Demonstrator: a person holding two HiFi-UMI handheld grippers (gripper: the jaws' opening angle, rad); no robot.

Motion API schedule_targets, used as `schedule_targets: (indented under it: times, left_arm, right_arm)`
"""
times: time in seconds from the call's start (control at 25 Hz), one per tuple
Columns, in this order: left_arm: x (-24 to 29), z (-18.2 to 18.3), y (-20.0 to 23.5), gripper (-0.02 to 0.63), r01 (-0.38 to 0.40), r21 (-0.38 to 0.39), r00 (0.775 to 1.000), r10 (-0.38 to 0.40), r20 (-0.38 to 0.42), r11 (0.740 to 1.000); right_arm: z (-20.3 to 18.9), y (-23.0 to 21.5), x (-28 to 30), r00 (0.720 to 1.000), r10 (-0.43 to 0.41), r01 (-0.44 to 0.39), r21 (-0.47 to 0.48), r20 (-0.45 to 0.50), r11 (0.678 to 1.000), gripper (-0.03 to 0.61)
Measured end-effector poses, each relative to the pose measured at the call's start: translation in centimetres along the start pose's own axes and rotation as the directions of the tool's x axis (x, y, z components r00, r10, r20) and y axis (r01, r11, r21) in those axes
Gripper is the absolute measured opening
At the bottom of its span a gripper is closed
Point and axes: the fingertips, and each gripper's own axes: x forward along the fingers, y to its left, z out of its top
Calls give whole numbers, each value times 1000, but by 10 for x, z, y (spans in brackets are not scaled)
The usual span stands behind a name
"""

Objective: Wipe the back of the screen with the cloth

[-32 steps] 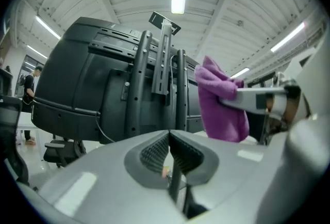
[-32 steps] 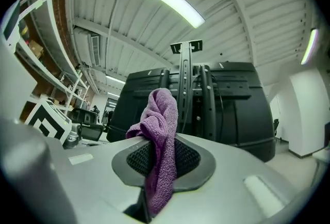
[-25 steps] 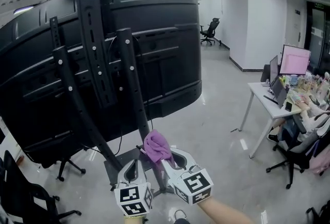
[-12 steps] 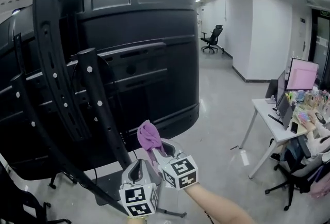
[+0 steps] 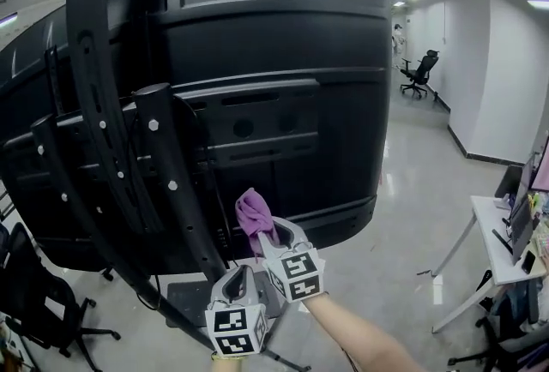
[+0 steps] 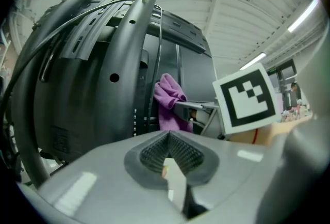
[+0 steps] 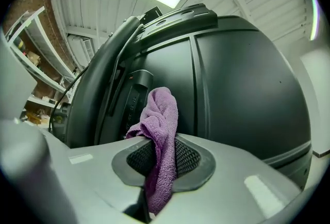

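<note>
— What's in your way on the left?
— The stand's slanted uprights (image 5: 167, 173) cross the screen's back (image 5: 292, 45) there.
— And right of your cloth (image 5: 254, 214)?
— Bare panel to its right edge, open floor (image 5: 412, 216) beyond.

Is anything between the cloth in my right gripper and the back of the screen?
Nothing visible. The cloth, clamped in the right gripper, faces the bare back of the screen. The mount's slanted bars stand just to its left, so they would likely block only a leftward stroke.
</note>
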Motion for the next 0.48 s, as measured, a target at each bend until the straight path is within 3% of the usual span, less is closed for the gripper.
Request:
schedule_targets:
  times: [0.2, 0.48]
  left_arm:
    - [22, -1, -23, 8, -52, -10, 999, 52, -1, 999]
    - [57, 6, -71, 8, -56, -31, 998, 57, 21, 998]
  right_arm:
    - [3, -54, -31, 1000, -2, 2, -15, 10, 1000, 58]
    - [-11, -188, -84, 990, -143, 142, -49, -20, 989, 58]
